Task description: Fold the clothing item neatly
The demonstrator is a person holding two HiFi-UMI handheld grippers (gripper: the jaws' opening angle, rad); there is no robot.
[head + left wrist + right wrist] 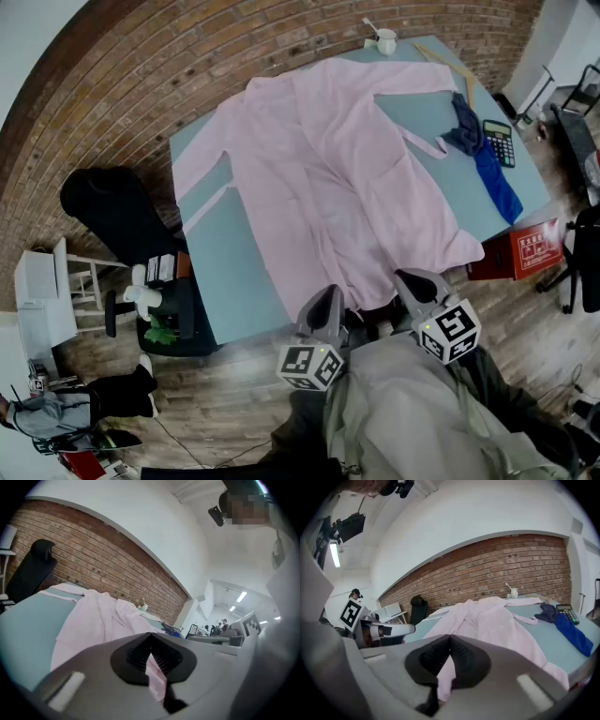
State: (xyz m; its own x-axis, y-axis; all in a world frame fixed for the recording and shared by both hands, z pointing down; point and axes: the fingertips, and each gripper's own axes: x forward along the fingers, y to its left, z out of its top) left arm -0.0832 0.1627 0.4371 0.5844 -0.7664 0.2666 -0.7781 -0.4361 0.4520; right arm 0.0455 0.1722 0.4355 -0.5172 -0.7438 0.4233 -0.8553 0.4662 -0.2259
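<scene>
Both tools sit low at the near table edge, side by side. L gripper (325,302): jaws clamped on the hem of the pink robe (328,169), with fabric pinched between the pads and hanging below them in the left gripper view. R gripper (411,281), just right of L, is the same, closed on the hem. I see the rest of the robe spread ahead of both tools on the blue-green table (234,281) — sleeves out to either side. Ahead-right of R: blue cloth (495,183) and calculator (498,142). White mug (384,40) far ahead at the back edge. Red box (525,251) right of R, off the table.
</scene>
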